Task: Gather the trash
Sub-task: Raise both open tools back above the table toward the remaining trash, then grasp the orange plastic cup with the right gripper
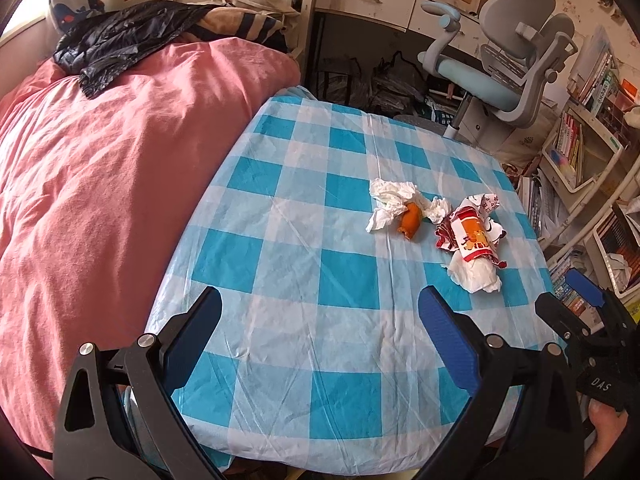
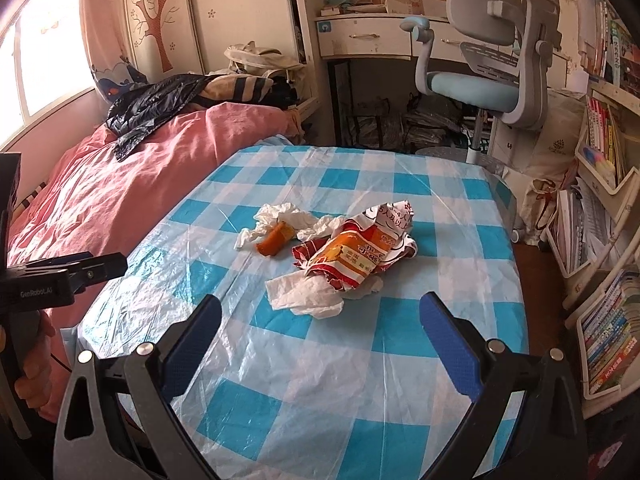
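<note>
Crinkly red wrapper (image 2: 352, 252) sits mid-table on the checked cloth (image 2: 304, 380), white tissues (image 2: 308, 294) touching it, orange bit (image 2: 276, 239) at ten o'clock. Our right gripper (image 2: 320, 340) and left gripper (image 1: 320, 336) gape wide, holding nothing. Light tissues may slip out when we pinch.

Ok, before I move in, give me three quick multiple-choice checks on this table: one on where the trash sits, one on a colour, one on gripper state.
1. The red and orange wrapper lies: A on the checked tablecloth; B on the pink bedding; C on the chair.
2. The small cylinder-shaped scrap among the tissues is: A green; B orange; C black.
3. The right gripper is: A shut on a tissue; B shut, empty; C open, empty.

Answers: 1 A, it rests mid-table. 2 B, plainly orange. 3 C, the jaws stand wide apart with nothing between them; the left gripper likewise.
</note>
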